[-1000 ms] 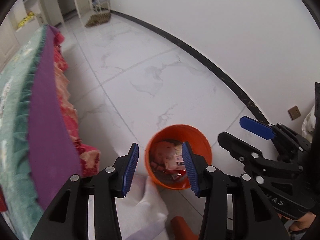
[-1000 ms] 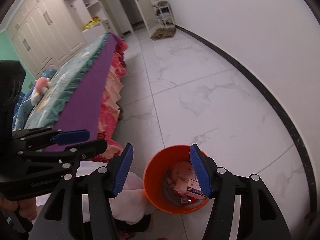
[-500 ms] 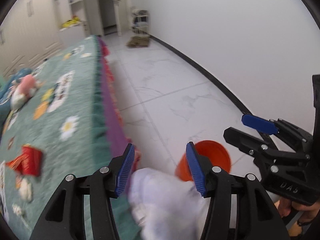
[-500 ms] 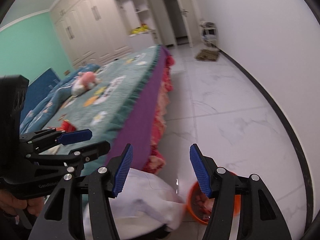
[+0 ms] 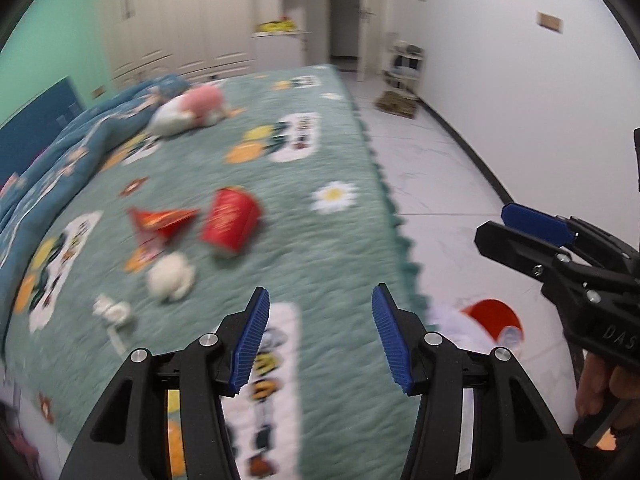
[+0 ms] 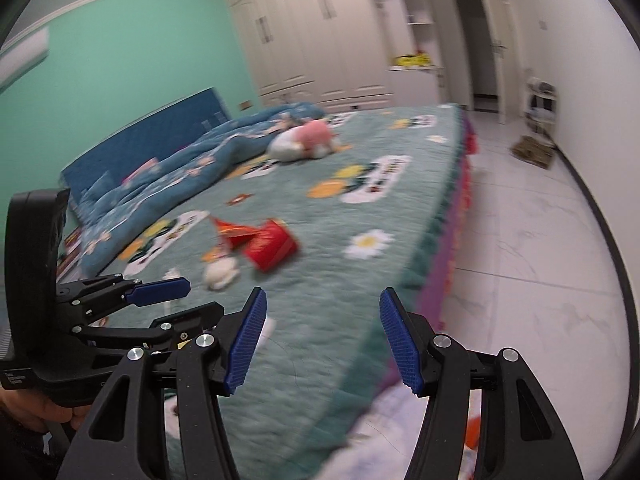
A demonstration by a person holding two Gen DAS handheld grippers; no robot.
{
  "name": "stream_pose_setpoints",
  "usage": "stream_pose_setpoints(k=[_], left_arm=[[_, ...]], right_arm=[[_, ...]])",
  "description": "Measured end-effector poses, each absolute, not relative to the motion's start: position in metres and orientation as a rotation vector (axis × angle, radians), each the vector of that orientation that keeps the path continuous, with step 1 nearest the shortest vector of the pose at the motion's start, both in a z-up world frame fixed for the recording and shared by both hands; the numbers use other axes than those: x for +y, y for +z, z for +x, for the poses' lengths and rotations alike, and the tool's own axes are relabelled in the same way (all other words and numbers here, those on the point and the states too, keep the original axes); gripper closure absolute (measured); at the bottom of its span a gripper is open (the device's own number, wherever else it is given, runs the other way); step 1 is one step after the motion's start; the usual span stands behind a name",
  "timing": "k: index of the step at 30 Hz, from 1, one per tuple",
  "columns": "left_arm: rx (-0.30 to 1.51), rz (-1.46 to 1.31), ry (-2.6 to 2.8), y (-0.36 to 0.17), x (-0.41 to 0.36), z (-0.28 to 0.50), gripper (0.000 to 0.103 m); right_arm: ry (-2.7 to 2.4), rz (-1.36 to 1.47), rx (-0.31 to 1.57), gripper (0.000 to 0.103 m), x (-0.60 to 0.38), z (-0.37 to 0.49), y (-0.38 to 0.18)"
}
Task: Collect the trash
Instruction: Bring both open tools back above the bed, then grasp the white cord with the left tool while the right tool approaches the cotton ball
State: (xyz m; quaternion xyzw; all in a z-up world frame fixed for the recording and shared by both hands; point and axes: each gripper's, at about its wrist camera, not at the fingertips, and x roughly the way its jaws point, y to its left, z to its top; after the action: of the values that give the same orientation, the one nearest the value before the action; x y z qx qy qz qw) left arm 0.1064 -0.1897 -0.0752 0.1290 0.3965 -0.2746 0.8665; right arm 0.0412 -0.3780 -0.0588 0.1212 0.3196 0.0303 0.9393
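**Bed with trash, both grippers apart and empty**

Green patterned bedspread (image 5: 328, 240) fills most of both views, blurred. Left to right on it in the left wrist view: blue quilt (image 5: 80, 140) bunched by the blue headboard (image 5: 36, 116), pink-and-white plush toy (image 5: 192, 110) further back, then the trash. Trash count: one red foil wrapper (image 5: 160, 220), one red carton (image 5: 230, 220) lying on its side just right of it, two white crumpled tissues, the larger (image 5: 170, 276) below the wrapper and a smaller one (image 5: 112, 310) to its lower left. All well ahead of the fingers, nothing blocking the way.

Left gripper (image 5: 318, 338) hangs over the near part of the bedspread, blue pads set moderately apart, nothing between them. Right gripper (image 6: 320, 340) likewise, gap about the same, empty; it shows at the right edge of the left wrist view too.

Orange bin (image 5: 494, 318) sits on the floor off the bed's right edge, partly hidden behind white cloth (image 5: 448, 316); contents unreadable.

Room: mint green wall (image 6: 132, 52), cream wardrobes (image 6: 308, 28), open doorway (image 6: 478, 48), white marble tile floor (image 6: 532, 240), white wall with dark skirting on the right. One small mat (image 6: 534, 148) near a rack at the far end.
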Motion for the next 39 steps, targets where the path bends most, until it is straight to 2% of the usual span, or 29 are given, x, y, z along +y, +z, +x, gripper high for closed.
stream_pose_setpoints(k=[15, 39], left_arm=[[0.873, 0.101, -0.350, -0.086, -0.064, 0.146, 0.048], [1.029, 0.004, -0.218, -0.149, -0.016, 0.245, 0.048]], right_arm=[[0.267, 0.135, 0.729, 0.043, -0.260, 0.120, -0.065], [0.403, 0.102, 0.879, 0.043, -0.199, 0.248, -0.125]])
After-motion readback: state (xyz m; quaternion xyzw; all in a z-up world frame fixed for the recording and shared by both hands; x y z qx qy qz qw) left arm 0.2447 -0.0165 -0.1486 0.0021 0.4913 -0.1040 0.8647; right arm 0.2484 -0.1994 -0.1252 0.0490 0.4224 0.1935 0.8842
